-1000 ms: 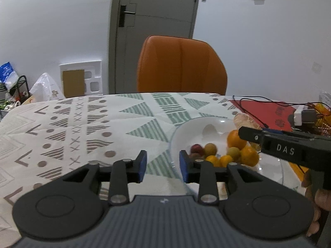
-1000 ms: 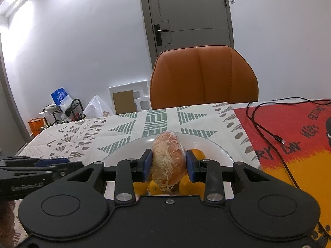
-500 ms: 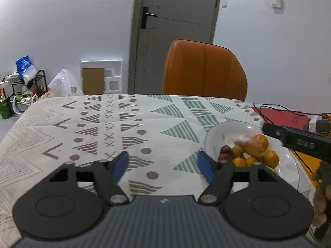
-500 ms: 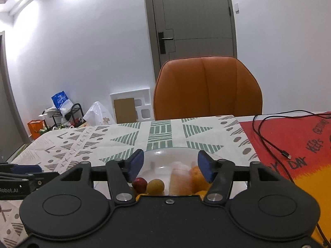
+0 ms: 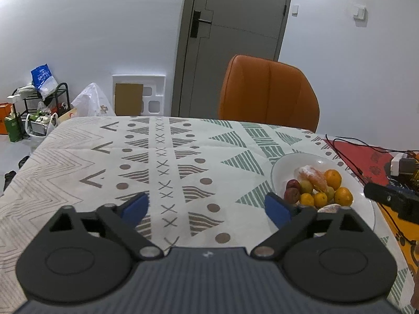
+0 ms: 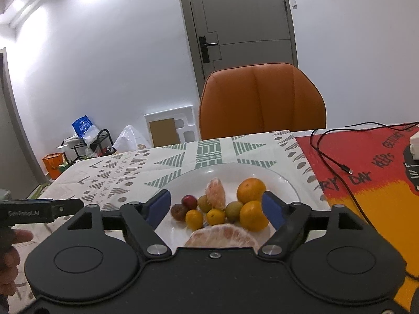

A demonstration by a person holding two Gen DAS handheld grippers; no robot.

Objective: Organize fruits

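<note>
A white plate (image 6: 285,183) on the patterned tablecloth holds several fruits: oranges (image 6: 251,189), small yellow and green fruits, red plums (image 6: 189,201) and two peeled citrus pieces (image 6: 216,194). It also shows in the left wrist view (image 5: 281,166) at right, with the peeled piece (image 5: 313,176) lying on the pile. My right gripper (image 6: 216,209) is open and empty, just short of the plate. My left gripper (image 5: 207,208) is open wide and empty over the bare cloth, left of the plate.
An orange chair (image 6: 262,102) stands behind the table. A red and yellow mat (image 6: 371,170) with a black cable (image 6: 330,157) lies right of the plate. A white adapter (image 5: 399,163) sits at the far right. The right tool (image 5: 392,201) reaches in by the plate.
My right gripper opened and let go of the peeled citrus piece, which now lies on the plate, then drew back. My left gripper opened wide and pulled back and left.
</note>
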